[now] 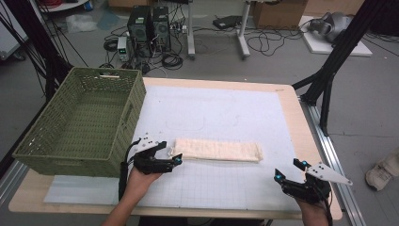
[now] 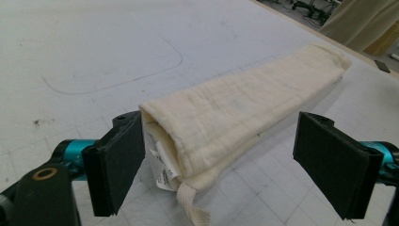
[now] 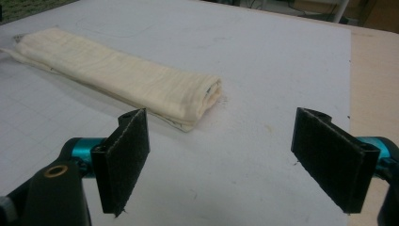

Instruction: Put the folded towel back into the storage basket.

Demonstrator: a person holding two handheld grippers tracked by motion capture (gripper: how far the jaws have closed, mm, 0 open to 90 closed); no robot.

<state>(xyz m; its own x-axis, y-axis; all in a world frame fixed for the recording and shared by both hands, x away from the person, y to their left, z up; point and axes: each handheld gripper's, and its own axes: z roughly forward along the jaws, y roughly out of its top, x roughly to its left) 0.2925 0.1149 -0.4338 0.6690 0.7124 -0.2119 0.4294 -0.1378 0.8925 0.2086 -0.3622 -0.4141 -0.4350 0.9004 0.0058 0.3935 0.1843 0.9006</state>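
Note:
A cream towel, folded into a long narrow strip, lies flat on the white grid mat. My left gripper is open at the towel's left end; in the left gripper view that end, with a white label and a loop, sits between the two black pads. My right gripper is open near the table's front right corner, a short way from the towel's right end. Nothing is between its pads.
A green woven basket stands on the table's left side, close behind my left gripper. The wooden table edge runs along the right. Computers, cables and black stand legs are on the floor beyond the table.

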